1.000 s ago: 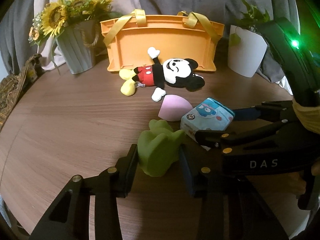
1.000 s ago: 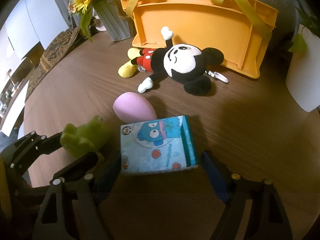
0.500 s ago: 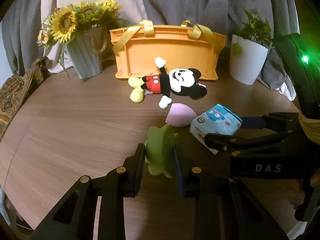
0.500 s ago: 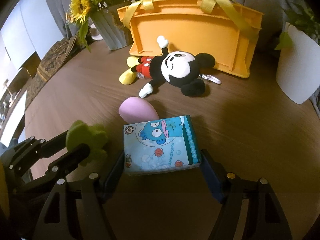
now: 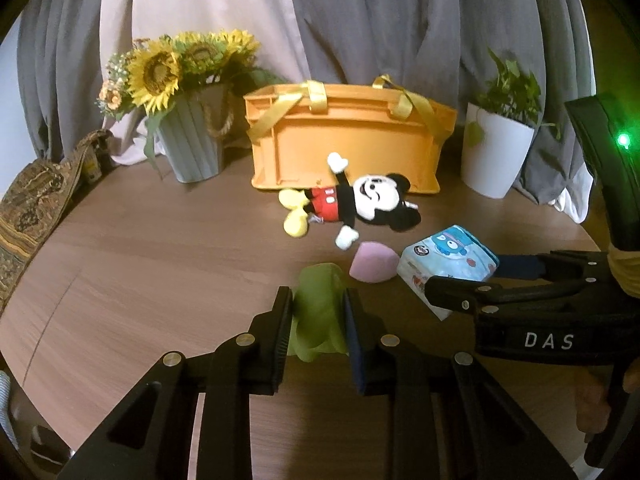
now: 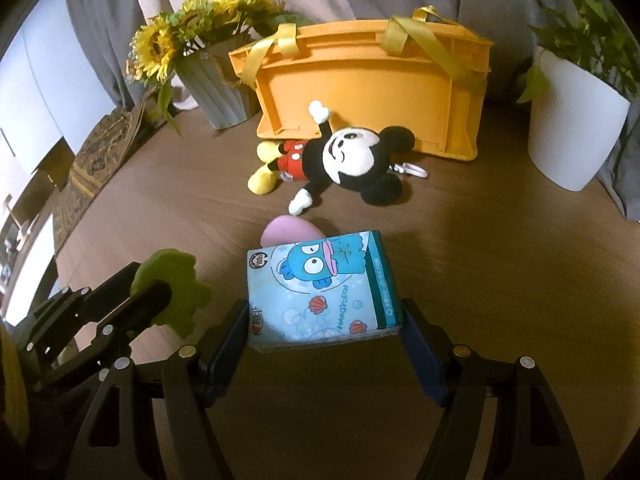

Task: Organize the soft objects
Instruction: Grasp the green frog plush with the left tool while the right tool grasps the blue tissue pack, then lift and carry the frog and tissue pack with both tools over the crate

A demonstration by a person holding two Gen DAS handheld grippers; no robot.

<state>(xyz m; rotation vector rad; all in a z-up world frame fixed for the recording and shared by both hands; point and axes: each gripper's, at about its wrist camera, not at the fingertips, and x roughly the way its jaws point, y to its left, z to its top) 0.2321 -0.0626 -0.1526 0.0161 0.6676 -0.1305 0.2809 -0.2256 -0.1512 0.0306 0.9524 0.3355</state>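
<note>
While the green squishy toy (image 5: 318, 312) sits squeezed between the pads of the left gripper (image 5: 316, 320), the right gripper (image 6: 324, 328) has its jaws clamped on the two short sides of a blue tissue pack (image 6: 320, 288) with a cartoon fish on it — so both hands are grasping something. Seen from the right wrist, the green toy bulges out past the left gripper's fingers (image 6: 148, 296), off to the left of the tissue pack. I can't tell for sure whether either item touches the wooden table (image 5: 140, 264) or hangs just above it.

Just ahead of the tissue pack is a pink egg-shaped sponge (image 6: 292, 230), lying on the table, its near end hidden behind the pack's far edge. Further out in front of both grippers, a mouse plush (image 6: 340, 160) lies on its back, one white-gloved arm up against the orange basket (image 6: 368, 84) with yellow ribbon handles.

Left of the basket there's a grey ribbed vase of sunflowers (image 5: 172, 72); right of it, a white pot with a leafy plant (image 5: 496, 152). Grey curtains (image 5: 380, 20) hang behind everything — and a patterned cloth (image 5: 28, 204) drapes over the far left edge of the table.
</note>
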